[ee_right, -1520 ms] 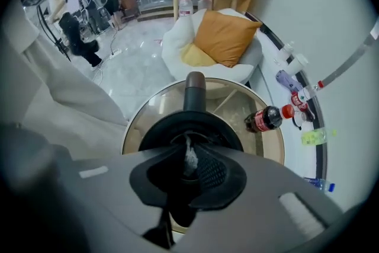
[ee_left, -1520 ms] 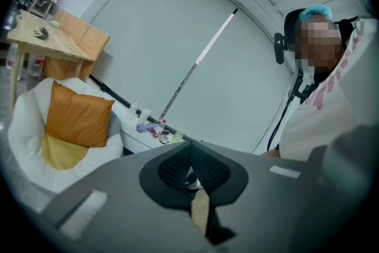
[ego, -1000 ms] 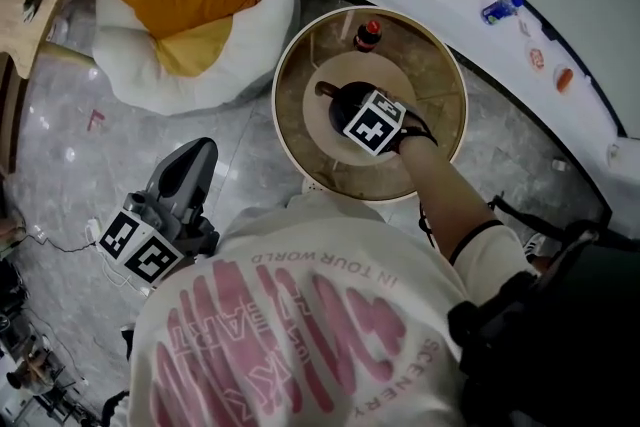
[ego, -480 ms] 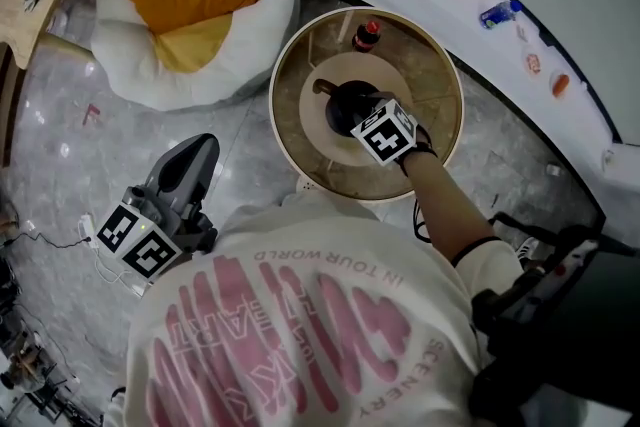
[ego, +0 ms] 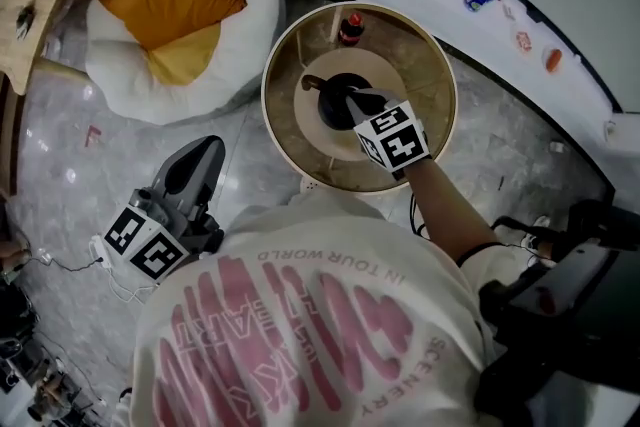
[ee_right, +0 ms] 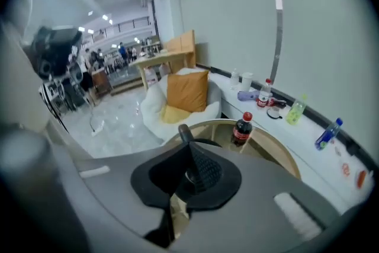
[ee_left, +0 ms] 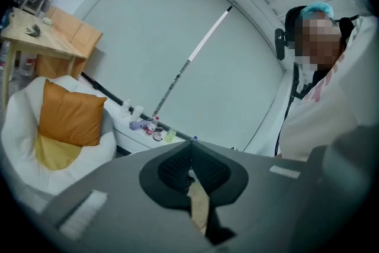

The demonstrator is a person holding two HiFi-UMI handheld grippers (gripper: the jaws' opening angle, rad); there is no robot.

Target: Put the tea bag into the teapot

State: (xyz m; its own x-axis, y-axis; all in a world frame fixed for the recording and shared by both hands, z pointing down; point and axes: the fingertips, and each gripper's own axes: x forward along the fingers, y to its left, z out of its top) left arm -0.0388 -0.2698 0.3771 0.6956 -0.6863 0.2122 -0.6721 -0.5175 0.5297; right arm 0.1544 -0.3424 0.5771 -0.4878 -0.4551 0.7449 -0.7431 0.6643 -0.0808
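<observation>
Reading this as the drop-in step, at or about release. Holding the right gripper [ego: 352,101] directly above the black round-bodied teapot [ego: 333,91], mid-way across the round tan wooden table [ego: 275,130]. In the right gripper view, jaws pressed together, nothing recognisable pinched between.

Can't find the tea bag in any view: not on the bare tabletop, not dangling from either gripper. Probably inside the pot or hidden under the gripper, so no heading or long axis to give for it.

Teapot spout [ee_right: 183,131] pointing away from the person, toward the white beanbag with orange cushion [ego: 180,5]. Handle hidden under the gripper; judging the spout-to-handle axis as roughly in line with the right forearm.

Left gripper [ego: 203,151] low beside the body, off the table, jaws closed on nothing.

Next: confirm the bag is inside the opening, then lift straight up, clearing the spout and the dark cola bottle [ego: 349,28] near the far rim.
</observation>
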